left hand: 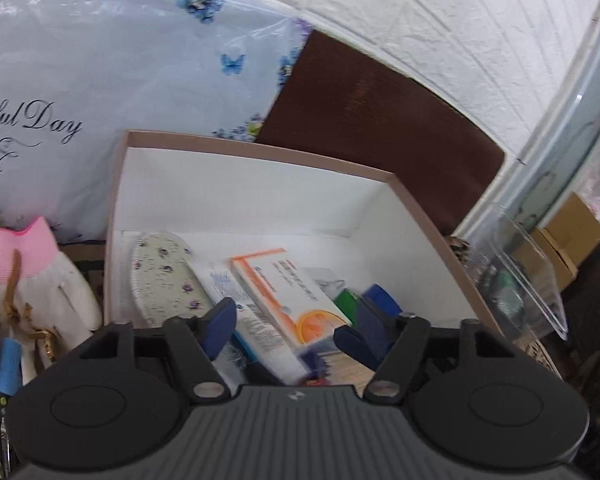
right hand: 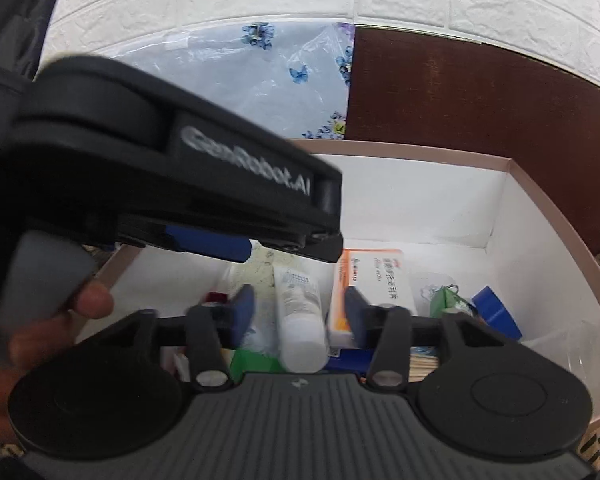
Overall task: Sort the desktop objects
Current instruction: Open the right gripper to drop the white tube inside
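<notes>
A pink-rimmed storage box [left hand: 260, 152] with white walls holds a floral oval case [left hand: 164, 276], a white tube [left hand: 240, 312], an orange-and-white medicine box [left hand: 288, 296], a green item [left hand: 346, 300] and a blue roll [left hand: 380, 296]. My left gripper [left hand: 292, 320] hangs open over the tube and medicine box, its pads clear of both. In the right wrist view my right gripper [right hand: 300, 314] is open, and the white tube [right hand: 300, 304] lies loose between its fingers. The medicine box [right hand: 372, 276] lies beside the tube. The left gripper's black body [right hand: 180, 184], held by a hand [right hand: 80, 304], crosses the upper left.
A plastic-wrapped floral bedding bag [left hand: 100, 100] and a brown board [left hand: 380, 120] stand behind the box against a white brick wall. A pink-and-white pouch [left hand: 32, 272] lies left of it. A clear plastic container [left hand: 528, 264] and cardboard boxes [left hand: 568, 232] sit to the right.
</notes>
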Tool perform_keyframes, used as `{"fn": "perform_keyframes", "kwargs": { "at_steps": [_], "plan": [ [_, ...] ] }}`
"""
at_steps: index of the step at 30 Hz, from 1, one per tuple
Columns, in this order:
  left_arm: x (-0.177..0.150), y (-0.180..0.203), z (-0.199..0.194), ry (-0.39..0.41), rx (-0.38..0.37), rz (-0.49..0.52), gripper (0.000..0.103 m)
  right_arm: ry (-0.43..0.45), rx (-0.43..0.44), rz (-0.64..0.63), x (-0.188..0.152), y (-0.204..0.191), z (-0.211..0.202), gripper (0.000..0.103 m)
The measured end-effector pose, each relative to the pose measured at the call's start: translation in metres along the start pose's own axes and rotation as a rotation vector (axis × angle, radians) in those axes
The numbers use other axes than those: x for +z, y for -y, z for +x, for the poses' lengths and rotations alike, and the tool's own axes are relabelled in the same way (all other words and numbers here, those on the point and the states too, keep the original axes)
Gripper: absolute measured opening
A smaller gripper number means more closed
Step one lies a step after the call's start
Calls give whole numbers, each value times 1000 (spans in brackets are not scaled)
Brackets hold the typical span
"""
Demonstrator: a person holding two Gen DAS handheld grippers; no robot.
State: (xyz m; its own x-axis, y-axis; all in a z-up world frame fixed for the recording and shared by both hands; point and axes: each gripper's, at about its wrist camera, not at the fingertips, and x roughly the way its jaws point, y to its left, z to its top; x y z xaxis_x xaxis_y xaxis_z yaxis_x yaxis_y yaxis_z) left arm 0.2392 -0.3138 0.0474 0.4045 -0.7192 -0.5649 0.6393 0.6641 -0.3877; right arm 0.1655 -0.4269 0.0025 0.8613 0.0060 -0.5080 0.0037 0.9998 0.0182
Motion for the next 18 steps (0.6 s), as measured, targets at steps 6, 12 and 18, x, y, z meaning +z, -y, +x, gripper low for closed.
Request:
{"fn": "perform_keyframes", "kwargs": {
  "at_steps": [6, 12, 18],
  "plan": [
    [-9, 9, -10, 23, -20, 48, 83, 25, -21, 24, -9, 4, -6, 84],
    [-12, 9, -21, 45, 22, 48, 89, 35, -43, 38, -12, 4, -16, 86],
    [-22, 10, -33, 36, 33, 35, 89, 60, -53, 59, -15, 3, -33, 88]
  ]
}}
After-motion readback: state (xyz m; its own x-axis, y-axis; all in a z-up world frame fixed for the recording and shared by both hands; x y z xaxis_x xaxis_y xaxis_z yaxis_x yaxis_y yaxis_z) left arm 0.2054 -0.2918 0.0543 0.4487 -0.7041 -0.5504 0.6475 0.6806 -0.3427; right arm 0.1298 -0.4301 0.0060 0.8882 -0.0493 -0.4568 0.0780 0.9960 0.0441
